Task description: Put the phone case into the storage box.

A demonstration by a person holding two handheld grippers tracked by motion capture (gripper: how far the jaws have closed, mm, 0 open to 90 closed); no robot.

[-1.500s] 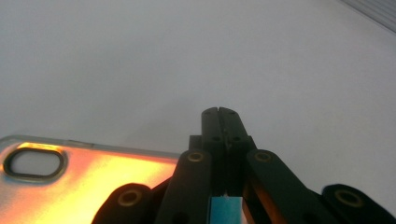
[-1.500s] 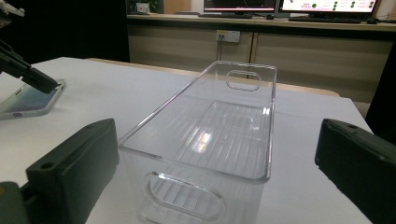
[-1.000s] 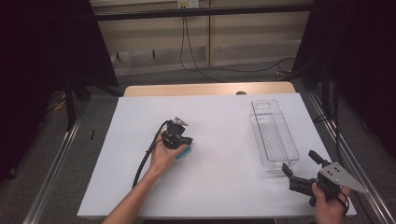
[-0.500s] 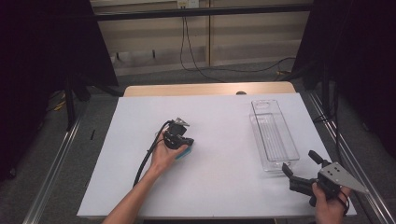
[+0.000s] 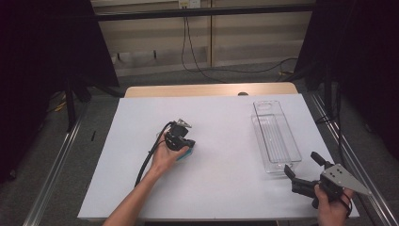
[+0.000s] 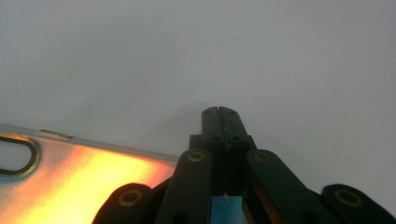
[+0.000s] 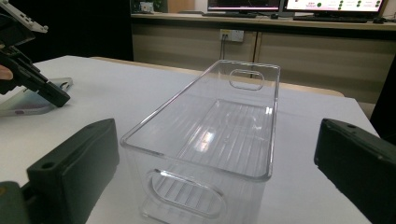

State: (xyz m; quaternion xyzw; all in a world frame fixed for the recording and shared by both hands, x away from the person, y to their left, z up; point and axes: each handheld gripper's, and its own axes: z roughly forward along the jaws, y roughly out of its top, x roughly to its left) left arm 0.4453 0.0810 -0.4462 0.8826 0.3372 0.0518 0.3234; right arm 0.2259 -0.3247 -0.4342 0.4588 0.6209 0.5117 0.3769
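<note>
- The left gripper [image 5: 186, 142] sits near the middle of the white table [image 5: 226, 188], held in the left hand [image 5: 165, 157]. Its two black jaws are pressed tight together with nothing between them (the left gripper view shows their tips meeting).
- Right under and beside that claw lies a flat clear phone case [image 6: 70, 179] with a shiny orange glow. A bit of blue [image 5: 187, 153] peeks out below the claw.
- All around the left claw the white top is bare, so there is lots of room on every side.
- The right gripper [image 5: 306, 172] is near the table's front right corner, held by the right hand [image 5: 331, 209]. Its jaws are spread wide apart and hold nothing.
- Just ahead of the right claw stands a long clear plastic bin [image 7: 219, 126]. Its near short end, with an oval handle hole, faces the open jaws.
- The bin lies close to the right edge of the table, well apart from the left claw.
</note>
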